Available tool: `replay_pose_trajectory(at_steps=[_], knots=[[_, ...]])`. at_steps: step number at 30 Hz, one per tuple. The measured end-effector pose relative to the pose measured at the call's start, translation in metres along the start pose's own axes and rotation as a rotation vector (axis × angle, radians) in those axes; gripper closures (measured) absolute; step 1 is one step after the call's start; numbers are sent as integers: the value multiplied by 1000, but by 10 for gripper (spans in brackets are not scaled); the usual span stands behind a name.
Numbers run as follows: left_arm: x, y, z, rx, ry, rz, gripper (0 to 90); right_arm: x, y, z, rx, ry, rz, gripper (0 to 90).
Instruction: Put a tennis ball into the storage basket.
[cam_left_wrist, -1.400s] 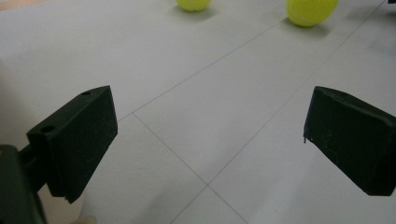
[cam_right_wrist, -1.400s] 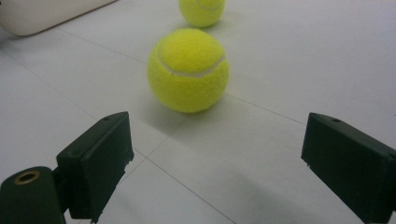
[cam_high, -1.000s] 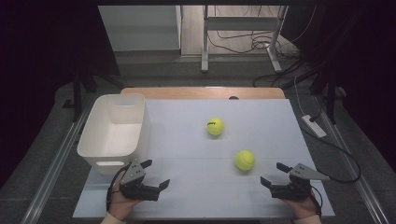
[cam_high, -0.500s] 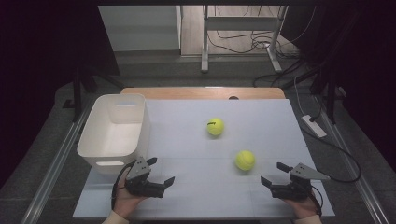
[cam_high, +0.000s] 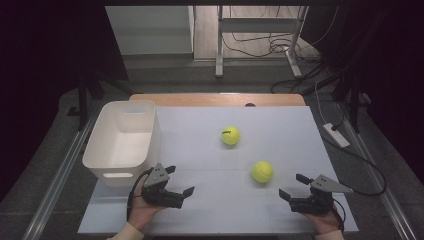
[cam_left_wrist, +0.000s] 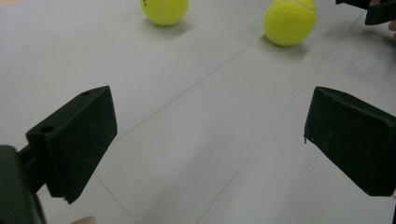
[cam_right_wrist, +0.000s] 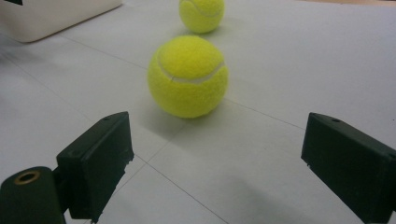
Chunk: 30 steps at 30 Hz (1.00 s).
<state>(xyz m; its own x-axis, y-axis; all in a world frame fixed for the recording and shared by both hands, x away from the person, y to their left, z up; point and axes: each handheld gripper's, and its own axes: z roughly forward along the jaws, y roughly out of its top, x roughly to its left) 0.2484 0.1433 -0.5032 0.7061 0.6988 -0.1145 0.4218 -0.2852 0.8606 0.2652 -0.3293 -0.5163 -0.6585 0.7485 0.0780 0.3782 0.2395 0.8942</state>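
Lying just ahead of the wide-spread right claw, the near tennis ball

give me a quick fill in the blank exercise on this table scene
1. Two yellow ____ balls lie on the table.
2. The white bin holds ____ balls.
3. Both the left hand-held gripper and the right hand-held gripper have their jaws ____.

Missing words: tennis; no; open

A: The high view looks forward and down over the whole table from the person's side.

B: Yep, and each gripper view sits low, close to the surface. All three catch both tennis balls.
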Motion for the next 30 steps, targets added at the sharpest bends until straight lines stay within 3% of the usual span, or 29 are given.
replay_pose_trajectory(at_steps=[6,30], knots=[[-3,10,5,-12,-1,14,31,1,0,0,0,0,0,85],[-2,23,19,2,-19,13,17,1,0,0,2,-1,-4,85]])
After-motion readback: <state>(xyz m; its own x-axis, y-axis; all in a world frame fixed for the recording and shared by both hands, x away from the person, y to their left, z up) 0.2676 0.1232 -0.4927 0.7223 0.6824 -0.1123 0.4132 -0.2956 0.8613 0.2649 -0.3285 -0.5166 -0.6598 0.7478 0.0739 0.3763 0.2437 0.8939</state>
